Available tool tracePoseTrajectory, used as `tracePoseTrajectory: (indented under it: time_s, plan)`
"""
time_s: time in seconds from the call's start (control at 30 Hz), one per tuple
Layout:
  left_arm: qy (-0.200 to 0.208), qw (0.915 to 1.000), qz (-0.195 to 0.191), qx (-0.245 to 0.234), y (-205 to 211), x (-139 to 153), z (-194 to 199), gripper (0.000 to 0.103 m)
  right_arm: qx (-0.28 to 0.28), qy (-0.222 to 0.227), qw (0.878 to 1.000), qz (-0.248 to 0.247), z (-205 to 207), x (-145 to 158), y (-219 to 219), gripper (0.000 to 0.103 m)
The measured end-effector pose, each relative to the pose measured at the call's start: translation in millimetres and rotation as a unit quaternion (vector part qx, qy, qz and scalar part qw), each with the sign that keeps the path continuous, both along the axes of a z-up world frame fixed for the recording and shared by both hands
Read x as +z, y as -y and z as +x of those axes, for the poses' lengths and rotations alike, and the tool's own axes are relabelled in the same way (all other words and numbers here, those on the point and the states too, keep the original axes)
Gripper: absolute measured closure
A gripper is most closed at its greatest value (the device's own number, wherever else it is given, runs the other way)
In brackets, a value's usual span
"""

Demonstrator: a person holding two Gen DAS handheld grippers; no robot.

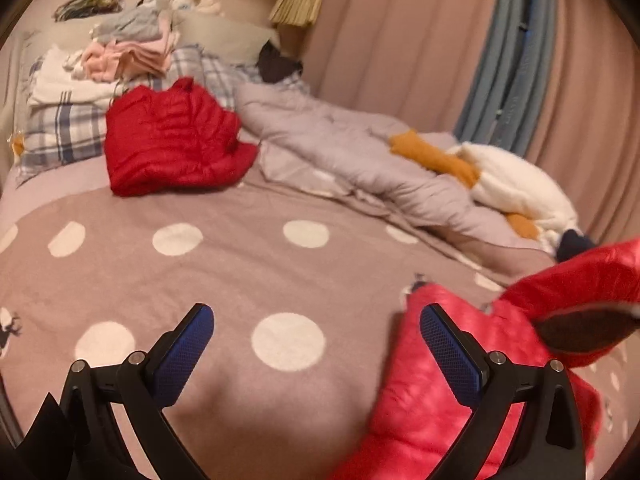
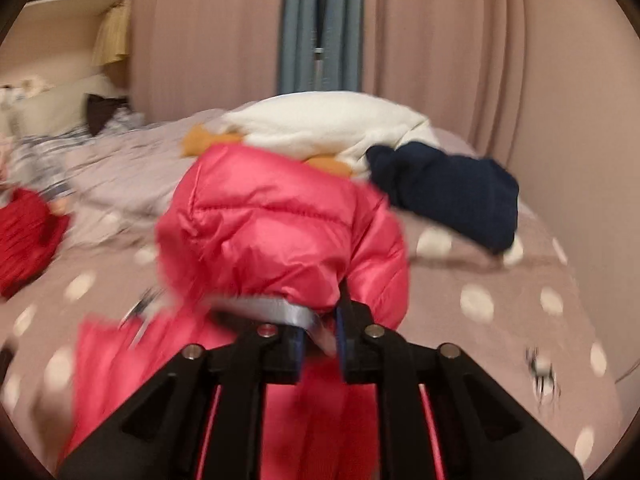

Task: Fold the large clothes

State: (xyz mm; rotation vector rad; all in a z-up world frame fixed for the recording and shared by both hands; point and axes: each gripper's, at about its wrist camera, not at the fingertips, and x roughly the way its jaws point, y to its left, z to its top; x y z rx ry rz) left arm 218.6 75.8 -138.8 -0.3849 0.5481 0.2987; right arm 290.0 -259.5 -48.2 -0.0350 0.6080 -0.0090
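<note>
pink puffer jacket [image 2: 280, 232] bunched on the polka-dot bed cover [image 1: 240, 264], near edge, partly lifted. right claw [image 2: 320, 344] clamped on its grey-trimmed hem, jaws nearly together. left claw [image 1: 316, 344] wide apart, nothing between the pads, jacket just beside its right finger. red jacket [image 1: 172, 140] folded further back by the plaid pillows [image 1: 64, 132]. white garment [image 2: 320, 128] and navy garment [image 2: 452, 188] beyond.
</note>
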Motion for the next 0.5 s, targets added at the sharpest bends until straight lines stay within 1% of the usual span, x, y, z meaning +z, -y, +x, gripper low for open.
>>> tracePoseTrajectory:
  time_s: [0.03,0.07,0.1,0.13,0.17,0.2,0.23,0.3,0.33,0.4,0.47,0.5]
  plan:
    - [0.003,0.9999,-0.009,-0.013,4.0,3.8,-9.4,0.001,0.011,-0.009,1.000,0.008,-27.3,-5.4,-1.4,0.073]
    - [0.004,0.9997,-0.015,-0.019,7.0,5.7,-15.7,0.001,0.019,-0.019,1.000,0.015,-53.9,-10.5,-2.8,0.065]
    - [0.002,0.9996,-0.017,-0.023,10.6,7.7,-20.8,0.001,0.018,-0.019,0.999,0.023,-80.3,-15.7,-2.6,0.050]
    - [-0.003,0.9996,-0.015,-0.025,15.1,10.3,-24.7,0.001,0.010,-0.016,0.999,0.032,-95.2,-19.7,-1.0,0.042]
    - [-0.008,0.9993,-0.013,-0.033,21.0,13.7,-28.0,0.001,-0.001,-0.014,0.999,0.049,-113.2,-25.0,4.3,0.041]
    - [-0.005,0.9988,-0.019,-0.046,24.7,15.3,-29.0,0.001,-0.004,-0.013,0.998,0.067,-125.6,-27.7,8.3,0.038]
    - [0.000,0.9979,-0.034,-0.055,28.7,16.9,-32.1,0.001,0.000,-0.015,0.996,0.088,-130.9,-30.1,15.3,0.030]
    - [0.003,0.9961,-0.055,-0.069,35.0,17.2,-36.6,0.001,-0.013,-0.020,0.988,0.153,-134.0,-39.7,30.1,0.020]
    - [0.010,0.9923,-0.073,-0.099,41.1,16.0,-36.0,0.001,-0.022,-0.025,0.983,0.179,-131.5,-46.3,32.9,0.019]
    - [0.004,0.9856,-0.093,-0.141,53.1,12.6,-27.7,0.001,-0.035,-0.042,0.972,0.227,-123.9,-61.3,40.4,0.019]
    - [-0.001,0.9752,-0.124,-0.183,66.4,6.2,-10.1,0.001,-0.045,-0.056,0.962,0.262,-113.4,-77.5,37.4,0.019]
    - [-0.004,0.9649,-0.155,-0.212,74.9,0.6,5.7,0.001,-0.046,-0.061,0.960,0.270,-109.4,-81.7,34.8,0.019]
